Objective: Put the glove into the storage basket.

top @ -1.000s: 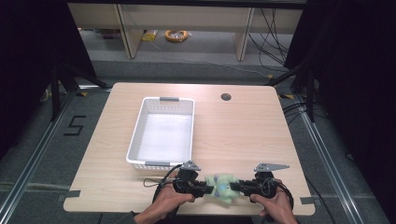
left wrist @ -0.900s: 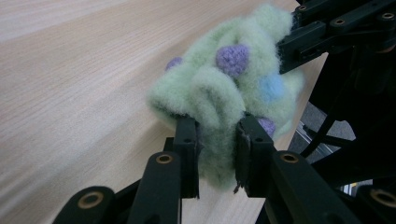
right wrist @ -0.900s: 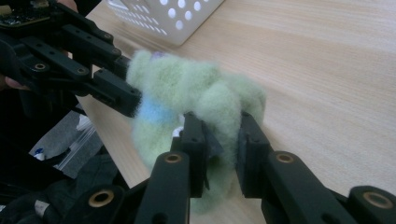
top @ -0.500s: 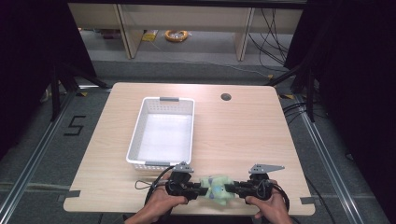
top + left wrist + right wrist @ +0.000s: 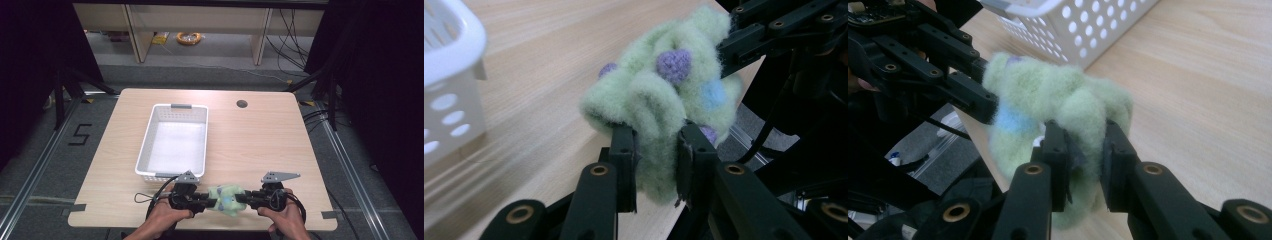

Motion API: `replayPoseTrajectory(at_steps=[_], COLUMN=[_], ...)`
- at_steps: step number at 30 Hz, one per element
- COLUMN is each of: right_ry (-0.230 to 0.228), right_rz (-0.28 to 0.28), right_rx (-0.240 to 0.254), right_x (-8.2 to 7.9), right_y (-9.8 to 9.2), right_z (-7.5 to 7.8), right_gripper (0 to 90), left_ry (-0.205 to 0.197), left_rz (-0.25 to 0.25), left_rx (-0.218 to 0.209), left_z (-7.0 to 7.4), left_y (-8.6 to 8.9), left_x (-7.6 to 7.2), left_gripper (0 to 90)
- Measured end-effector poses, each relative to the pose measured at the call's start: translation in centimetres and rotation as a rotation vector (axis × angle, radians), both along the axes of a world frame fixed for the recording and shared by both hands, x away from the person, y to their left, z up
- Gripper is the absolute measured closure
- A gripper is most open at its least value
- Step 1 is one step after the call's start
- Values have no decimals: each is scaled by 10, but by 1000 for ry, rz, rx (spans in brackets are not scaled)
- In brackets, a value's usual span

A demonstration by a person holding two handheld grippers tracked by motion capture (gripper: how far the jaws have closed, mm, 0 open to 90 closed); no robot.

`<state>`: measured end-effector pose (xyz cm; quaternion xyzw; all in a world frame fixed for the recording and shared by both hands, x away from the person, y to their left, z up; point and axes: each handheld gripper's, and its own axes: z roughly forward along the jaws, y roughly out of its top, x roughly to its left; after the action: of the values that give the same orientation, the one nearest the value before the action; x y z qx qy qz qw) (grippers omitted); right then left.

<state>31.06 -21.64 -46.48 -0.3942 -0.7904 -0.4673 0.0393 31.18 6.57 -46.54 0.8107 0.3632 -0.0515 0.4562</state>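
A fuzzy pale green cloth [image 5: 226, 198] with purple and blue knobs hangs bunched between my two grippers over the table's front edge. My left gripper [image 5: 209, 200] is shut on its left end, and in the left gripper view the fabric [image 5: 664, 100] is squeezed between the left gripper's [image 5: 656, 167] pads. My right gripper [image 5: 242, 199] is shut on the other end. In the right gripper view the green fabric [image 5: 1058, 95] bulges between the right gripper's [image 5: 1084, 165] black jaws, with the left gripper's arm at upper left.
A white perforated basket [image 5: 145, 156] stands on the wooden table [image 5: 260, 145] just beyond my left hand, its corner close in both gripper views [image 5: 444, 55] [image 5: 1083, 25]. A round cable hole [image 5: 242, 104] lies at the back right.
Both hands with the cloth held between them have drawn back toward the table's front edge and lifted a little. The basket has stayed put.
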Motion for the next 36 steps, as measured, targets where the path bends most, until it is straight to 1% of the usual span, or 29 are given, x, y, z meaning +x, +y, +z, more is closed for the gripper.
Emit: replayPoseTrajectory(at_steps=[1,3,4,5,6,7,8,10,12,13,14,15,16,17,18,19,20,22,23,24,25,27,28,29,30,33,34,35,36], right_ry=[-16,0,-18,-15,-20,-38,-16,-35,-30,-16,-60,-58,-28,-59,-42,-54,-37,-31,-30,-42,-44,-43,-45,-42,-38,-55,-47,-41,-49], right_rz=[3,7,10,17,16,29,22,36,37,34,46,47,35,47,48,57,45,44,48,54,59,55,55,58,60,65,61,66,67], right_rx=[-10,-1,-11,-2,-15,-7,-5,-9,-16,-18,-27,-27,-23,-20,-13,-14,-9,-28,-16,-22,-24,-31,-38,-28,-27,-36,-44,-37,-39], right_x=[1,3,4,6,9,11,11,15,17,19,23,26,26,30,32,35,36,39,41,44,46,50,52,53,56,62,63,64,66], right_y=[0,4,4,6,6,7,10,13,15,18,18,19,21,21,23,25,27,29,31,33,34,37,40,41,44,48,50,53,54], right_z=[2,8,9,11,16,18,23,30,37,42,44,46,49,49,52,53,55,60,61,63,65,68,69,70,70,72,74,74,75], right_gripper=[770,770,769,769,770,770,769,769,769,769,769,769,769,769,769,769,769,769,769,769,769,769,769,769,769,769,769,769,769], left_ry=[-8,-10,-16,-22,-21,-27,-31,-39,-39,-45,-44,-44,-43,-53,-51,-52,-49,-44,-43,-42,-39,-35,-33,-36,-35,-34,-39,-39,-33], left_rz=[8,8,9,14,19,17,21,24,30,32,32,39,40,41,38,42,43,49,51,59,55,68,62,78,75,73,90,88,85], left_rx=[5,3,-5,-8,-2,-6,-3,-3,-11,-11,-10,-10,-14,-2,-6,-5,-6,-7,-7,-4,-7,0,4,4,6,11,16,16,17], left_z=[2,7,10,13,16,18,21,26,33,36,39,42,43,47,49,51,52,56,57,58,59,61,61,62,63,65,67,68,69], left_y=[0,3,4,6,8,9,10,13,16,18,20,21,22,24,25,27,28,32,33,34,36,39,40,42,43,48,49,51,53], left_x=[0,1,3,4,5,6,6,8,11,12,14,15,16,17,19,20,21,25,27,29,31,35,36,38,39,44,45,46,48], left_gripper=[718,717,717,717,717,717,717,716,716,716,716,716,716,716,715,715,714,714,714,714,714,713,713,713,712,712,712,712,712])
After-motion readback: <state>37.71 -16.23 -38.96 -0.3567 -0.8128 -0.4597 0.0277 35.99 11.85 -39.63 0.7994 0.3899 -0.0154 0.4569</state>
